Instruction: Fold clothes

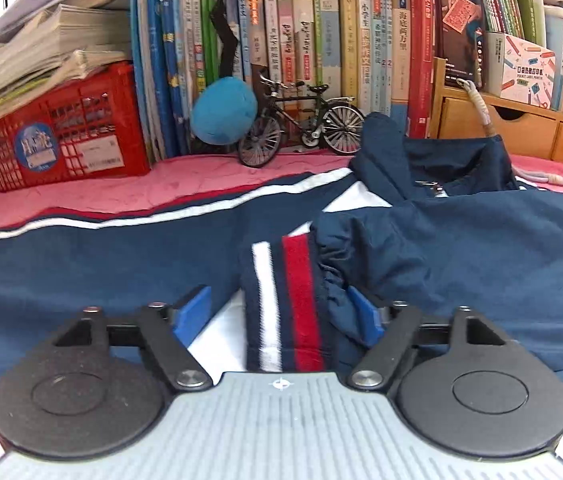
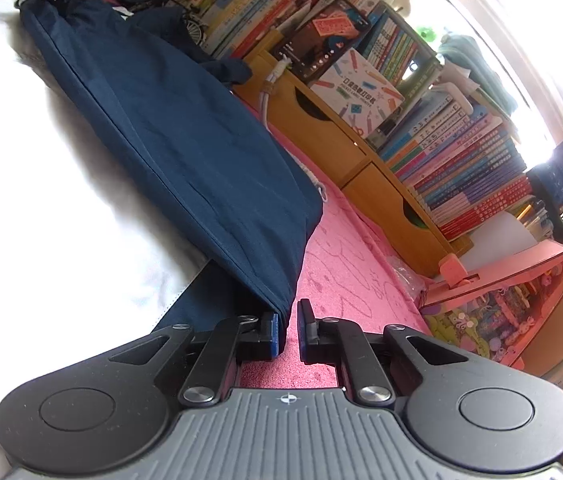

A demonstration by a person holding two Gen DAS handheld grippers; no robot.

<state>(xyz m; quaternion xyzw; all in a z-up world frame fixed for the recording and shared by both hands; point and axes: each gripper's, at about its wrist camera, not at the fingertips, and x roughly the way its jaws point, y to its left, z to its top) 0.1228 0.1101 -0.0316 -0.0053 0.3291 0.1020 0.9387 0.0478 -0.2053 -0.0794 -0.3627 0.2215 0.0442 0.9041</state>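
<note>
While the navy jacket [image 1: 461,248] is spread over the pink tabletop [image 1: 101,192], its striped cuff [image 1: 285,300] is straddled by the wide-open left gripper [image 1: 277,316], nothing clamped. A raised fabric edge [image 2: 281,304] is seen between the narrowly parted fingers of the right gripper [image 2: 288,336]; a grip cannot be confirmed. Folding appears partial.

Navy jacket [image 1: 461,248] spread on pink cloth, collar raised at far side. White stripe seen along left sleeve, red edge beside it. Right sleeve folded across front; ribbed cuff [image 1: 285,304] striped navy, white and red, laid pointing toward near edge, gathered fabric just above it. White lining exposed under cuff. In right wrist view, jacket [image 2: 185,144] seen as long navy panel with seam along edge, lower corner lifted off cloth.
</note>
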